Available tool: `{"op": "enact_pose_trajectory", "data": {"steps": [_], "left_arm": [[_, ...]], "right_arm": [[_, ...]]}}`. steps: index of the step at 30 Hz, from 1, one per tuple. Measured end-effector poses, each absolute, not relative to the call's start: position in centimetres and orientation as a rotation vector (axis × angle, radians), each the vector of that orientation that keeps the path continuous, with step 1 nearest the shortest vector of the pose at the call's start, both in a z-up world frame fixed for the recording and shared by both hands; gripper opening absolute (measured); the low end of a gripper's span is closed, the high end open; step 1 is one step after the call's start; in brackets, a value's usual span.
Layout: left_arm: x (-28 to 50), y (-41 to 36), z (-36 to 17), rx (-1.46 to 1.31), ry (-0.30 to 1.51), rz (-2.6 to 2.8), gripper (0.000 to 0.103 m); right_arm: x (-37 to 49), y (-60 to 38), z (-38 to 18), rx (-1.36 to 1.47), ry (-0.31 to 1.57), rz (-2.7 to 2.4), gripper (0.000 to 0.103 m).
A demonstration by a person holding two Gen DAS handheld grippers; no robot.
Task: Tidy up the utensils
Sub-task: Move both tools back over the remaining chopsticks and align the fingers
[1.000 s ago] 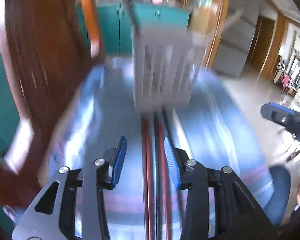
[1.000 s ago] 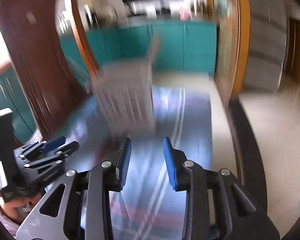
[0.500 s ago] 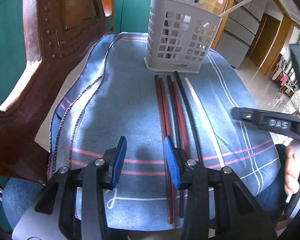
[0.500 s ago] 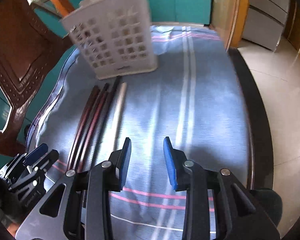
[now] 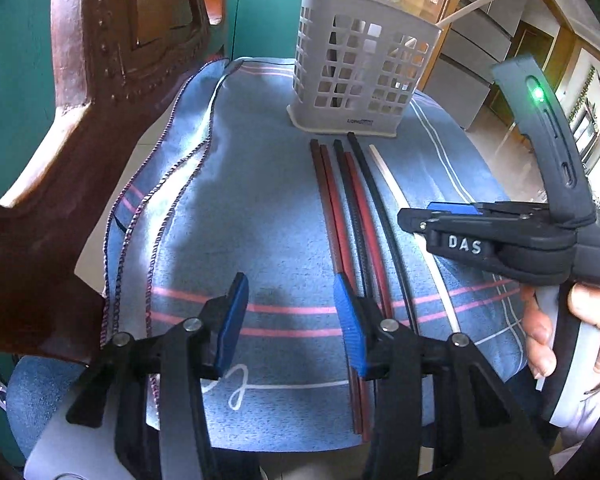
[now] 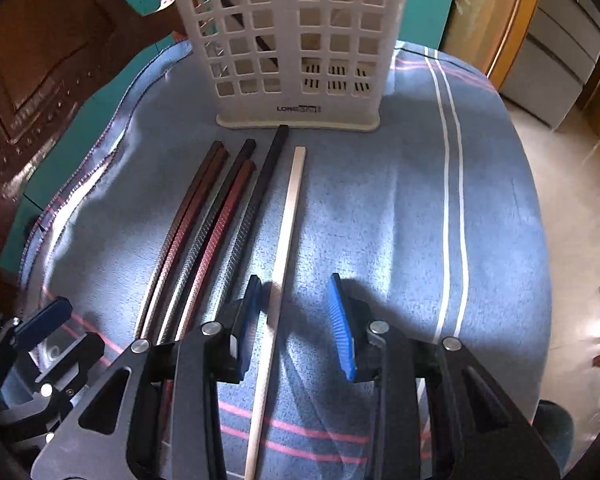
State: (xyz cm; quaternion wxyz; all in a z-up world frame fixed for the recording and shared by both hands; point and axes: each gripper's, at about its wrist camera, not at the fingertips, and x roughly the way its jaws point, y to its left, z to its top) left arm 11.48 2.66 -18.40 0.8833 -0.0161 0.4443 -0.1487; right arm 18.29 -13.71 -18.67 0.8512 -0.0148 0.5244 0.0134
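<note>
Several chopsticks lie side by side on a blue striped cloth (image 5: 260, 208): dark red ones (image 5: 332, 208), black ones (image 5: 374, 196) and one pale one (image 6: 286, 216). A white slotted utensil basket (image 5: 360, 72) stands behind them and holds a dark stick and a pale stick. My left gripper (image 5: 292, 320) is open and empty, low over the cloth left of the red chopsticks. My right gripper (image 6: 296, 320) is open, low over the near half of the pale chopstick, which lies between its fingers close to the left one. It also shows in the left wrist view (image 5: 416, 224).
A carved dark wooden chair back (image 5: 80, 100) stands close on the left. The cloth (image 6: 420, 208) covers a small rounded table. Teal cabinets (image 5: 260, 12) and a tiled floor (image 6: 572, 208) lie beyond.
Both grippers have come down and forward toward the chopsticks. My right gripper has moved left, over the pale chopstick. The blur of a second ago is gone.
</note>
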Motion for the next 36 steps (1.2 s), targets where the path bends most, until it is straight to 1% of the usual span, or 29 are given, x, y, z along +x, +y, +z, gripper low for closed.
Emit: {"op": "enact_pose_trajectory", "data": {"steps": [2,4,5,6,13,15,18,19,20,22,23,26,30,33,36], "left_arm": [[11.5,2.5,-18.5,-0.031,0.928,-0.312,0.045],[11.4,2.4,-18.5,-0.030,0.930,-0.312,0.045],[11.5,2.5,-18.5,-0.031,0.930,-0.313,0.045],[11.5,2.4,-18.5,-0.032,0.930,-0.313,0.045],[12.1,1.5,-18.9,-0.036,0.944,-0.334,0.045],[12.3,1.3,-19.4,-0.035,0.967,-0.339,0.043],[12.2,1.1,-19.5,-0.028,0.971,-0.345,0.034],[12.2,1.2,-19.5,-0.029,0.970,-0.346,0.029],[12.2,1.2,-19.5,-0.031,0.969,-0.343,0.021],[12.1,1.3,-19.6,-0.024,0.973,-0.332,0.012],[12.2,1.4,-19.6,-0.026,0.973,-0.327,0.011],[12.1,1.8,-19.4,-0.032,0.963,-0.311,0.008],[12.0,2.4,-18.5,-0.044,0.925,-0.292,0.008],[12.3,2.3,-18.5,-0.038,0.931,-0.296,0.008],[12.4,1.8,-19.1,-0.030,0.958,-0.310,0.011]], "right_arm": [[18.2,-13.7,-18.7,-0.026,1.096,0.014,0.029],[18.1,-14.0,-18.7,-0.007,1.096,0.009,0.012],[18.0,-14.3,-18.7,0.002,1.098,0.002,0.009],[17.9,-14.8,-18.6,0.025,1.101,-0.009,0.009],[17.4,-17.6,-18.4,0.118,1.121,-0.041,0.009],[17.3,-18.1,-18.3,0.138,1.120,-0.034,0.010],[17.7,-18.6,-18.3,0.150,1.116,-0.022,0.013],[17.8,-18.6,-18.3,0.151,1.115,-0.019,0.014],[17.7,-18.6,-18.3,0.151,1.116,-0.019,0.014],[17.7,-18.4,-18.5,0.150,1.117,-0.018,0.015],[17.7,-18.4,-18.6,0.151,1.115,-0.015,0.016],[17.1,-18.0,-18.4,0.146,1.110,-0.005,0.020],[16.9,-17.9,-18.4,0.150,1.104,0.005,0.023],[16.8,-17.9,-18.4,0.163,1.102,0.018,0.027],[16.8,-17.9,-18.4,0.165,1.099,0.026,0.031]]}}
